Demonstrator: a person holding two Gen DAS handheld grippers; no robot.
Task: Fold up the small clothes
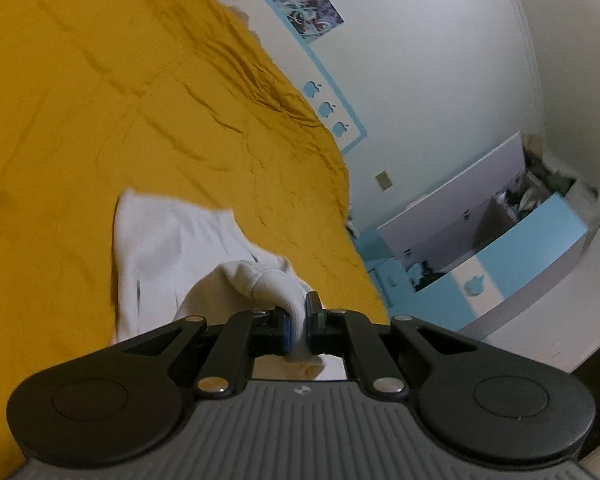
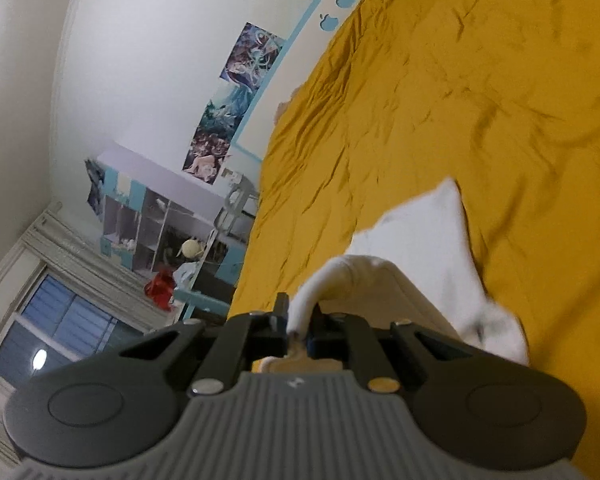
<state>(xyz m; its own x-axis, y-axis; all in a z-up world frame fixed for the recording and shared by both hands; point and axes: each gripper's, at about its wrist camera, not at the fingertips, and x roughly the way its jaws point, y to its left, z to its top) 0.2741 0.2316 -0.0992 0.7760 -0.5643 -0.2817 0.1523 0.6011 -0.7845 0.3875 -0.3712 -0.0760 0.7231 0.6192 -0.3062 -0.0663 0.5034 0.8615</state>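
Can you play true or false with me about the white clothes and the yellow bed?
1. Both grippers pinch the white garment. True: the left gripper and the right gripper are each shut on a bunch of its fabric.
2. The bed cover is blue. False: it is mustard yellow.
3. Apple shapes decorate the wall trim. True.
4. The garment lies neatly folded. False: it hangs loose from the grippers above the bed.
5. A window shows in the right wrist view. True.
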